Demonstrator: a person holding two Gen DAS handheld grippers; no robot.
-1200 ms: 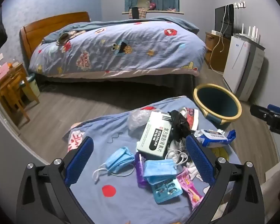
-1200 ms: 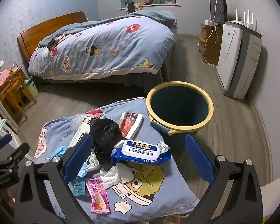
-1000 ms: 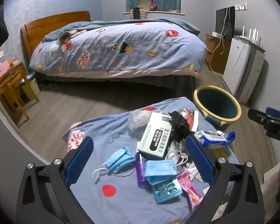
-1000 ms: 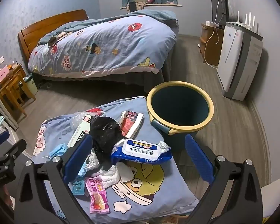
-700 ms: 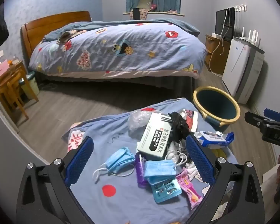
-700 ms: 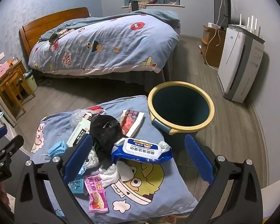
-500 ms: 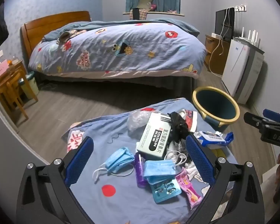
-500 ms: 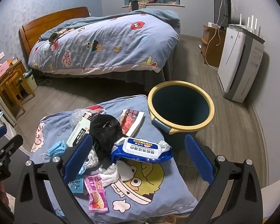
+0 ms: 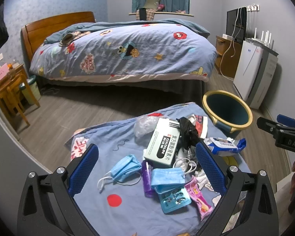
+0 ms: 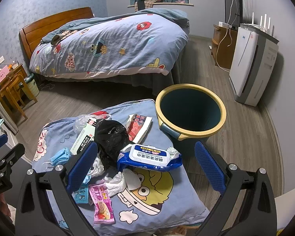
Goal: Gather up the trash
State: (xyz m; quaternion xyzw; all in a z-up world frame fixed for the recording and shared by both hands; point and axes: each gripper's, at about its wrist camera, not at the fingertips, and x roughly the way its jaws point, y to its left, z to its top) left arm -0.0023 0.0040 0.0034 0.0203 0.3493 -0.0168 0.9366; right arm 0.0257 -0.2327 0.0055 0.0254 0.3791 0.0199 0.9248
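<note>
A blue cartoon-print cushion (image 10: pixel 167 202) carries the trash, and a dark bin with a yellow rim (image 10: pixel 190 134) stands on the floor just beside its far right corner. Near the cushion's right edge lies a blue wipes packet (image 10: pixel 149 157), touching a black plastic bag (image 10: pixel 110 135) toward the middle. A pale green medicine box (image 9: pixel 163 143) lies beside the bag, a red-and-white wrapper (image 10: pixel 138 125) at the far edge. Two blue face masks (image 9: pixel 123 167) sit toward the left edge, with a purple tube (image 9: pixel 146 177) between them. A pink snack sachet (image 10: pixel 102 202) lies near the near edge. The left gripper (image 9: pixel 146 169) and right gripper (image 10: pixel 145 167) both hover above the cushion, fingers spread wide, holding nothing.
</note>
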